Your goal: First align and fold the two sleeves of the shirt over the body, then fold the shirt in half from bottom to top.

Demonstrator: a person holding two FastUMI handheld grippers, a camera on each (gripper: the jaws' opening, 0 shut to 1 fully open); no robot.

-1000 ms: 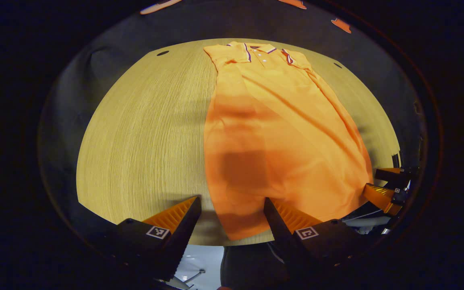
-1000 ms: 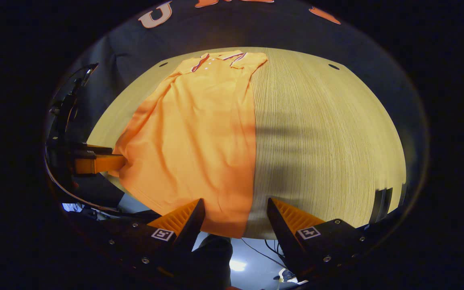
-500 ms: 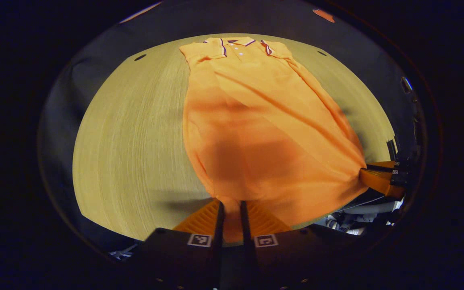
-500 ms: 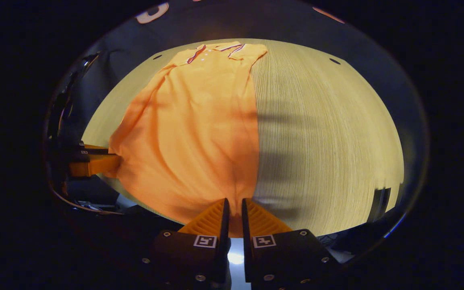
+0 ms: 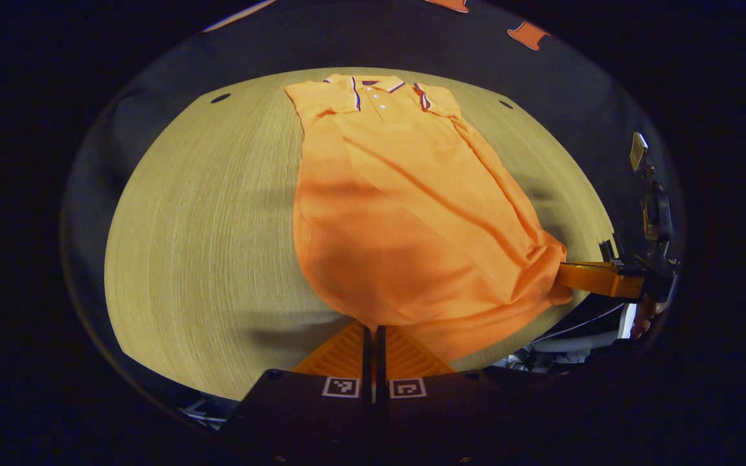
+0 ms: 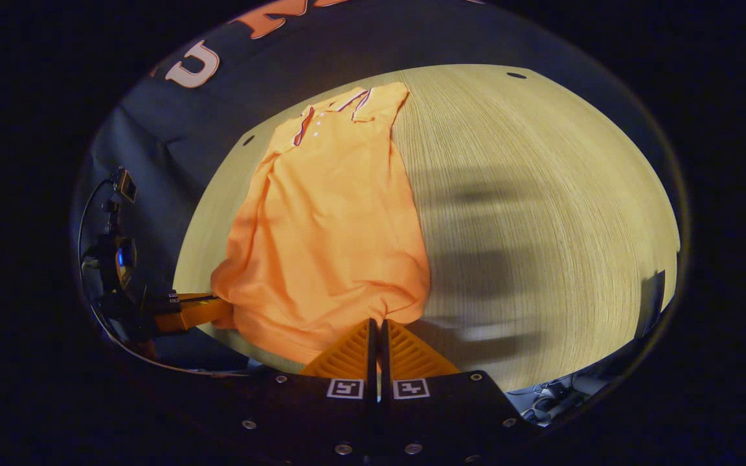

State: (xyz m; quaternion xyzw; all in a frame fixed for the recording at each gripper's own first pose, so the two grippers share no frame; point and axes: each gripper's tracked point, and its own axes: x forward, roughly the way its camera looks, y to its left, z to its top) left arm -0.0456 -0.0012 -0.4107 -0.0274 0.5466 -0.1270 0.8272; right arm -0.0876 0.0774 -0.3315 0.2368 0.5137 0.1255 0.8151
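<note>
An orange polo shirt (image 5: 405, 213) lies lengthwise on the wooden table (image 5: 204, 233), collar at the far end and both sleeves folded over the body. My left gripper (image 5: 372, 329) is shut on the hem's left corner, which is raised off the table. In the right gripper view the same shirt (image 6: 334, 220) bunches near the hem, and my right gripper (image 6: 377, 323) is shut on the hem's right corner. Each view also has the other gripper at its side, the right gripper (image 5: 564, 275) and the left gripper (image 6: 217, 310), pinching the opposite corner.
Bare wood stretches left of the shirt in the left gripper view and right of it (image 6: 541, 213) in the right gripper view. Small dark holes (image 5: 221, 98) mark the tabletop's far corners. The booth's black cloth wall (image 6: 347, 45) rises behind the table.
Both grippers went from open around the hem to shut on its corners. They have since lifted and carried the hem a little toward the collar, bunching the lower shirt.
</note>
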